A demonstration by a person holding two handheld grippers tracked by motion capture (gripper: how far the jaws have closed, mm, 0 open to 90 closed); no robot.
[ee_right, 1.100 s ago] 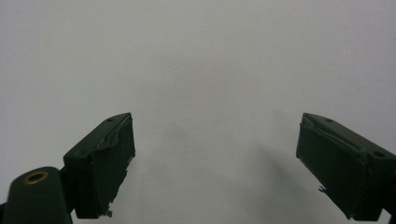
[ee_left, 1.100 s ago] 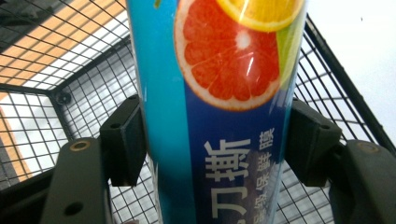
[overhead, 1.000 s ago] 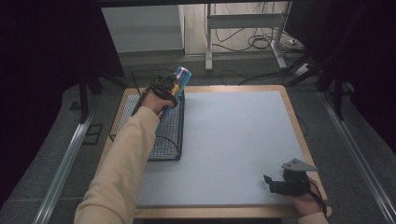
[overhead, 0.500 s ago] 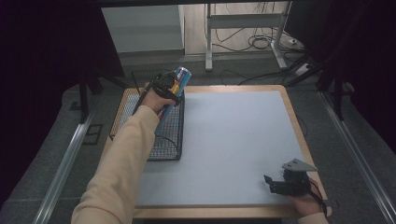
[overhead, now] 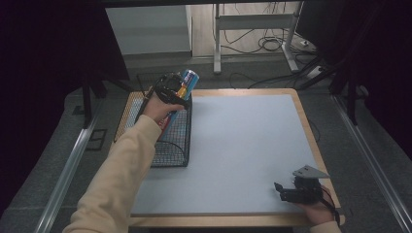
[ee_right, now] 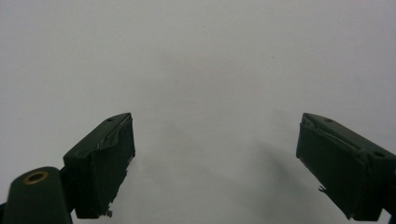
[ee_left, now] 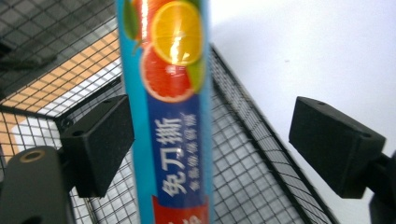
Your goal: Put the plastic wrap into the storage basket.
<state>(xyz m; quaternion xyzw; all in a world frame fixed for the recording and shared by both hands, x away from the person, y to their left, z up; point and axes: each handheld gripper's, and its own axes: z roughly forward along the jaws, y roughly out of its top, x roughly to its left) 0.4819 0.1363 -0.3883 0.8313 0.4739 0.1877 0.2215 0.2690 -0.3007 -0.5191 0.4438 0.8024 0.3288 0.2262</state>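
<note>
A long blue box (overhead: 189, 78) printed with citrus fruit leans upright in the black wire basket (overhead: 172, 145) at the table's left. Its top sticks out above the basket's rim. My left gripper (overhead: 170, 91) is up at the box's upper part. In the left gripper view the box (ee_left: 163, 116) runs between the jaws of that gripper (ee_left: 217, 140), close against the left one. The right jaw stands far off, so the gripper is open. My right gripper (overhead: 286, 191) rests open and empty near the table's front right corner, over the white mat (ee_right: 201, 60).
The basket's wire wall (ee_left: 261, 154) separates the box from the white mat (overhead: 243, 145), which covers most of the wooden table (overhead: 311, 126). Table legs and cables (overhead: 262, 46) lie on the floor beyond the far edge.
</note>
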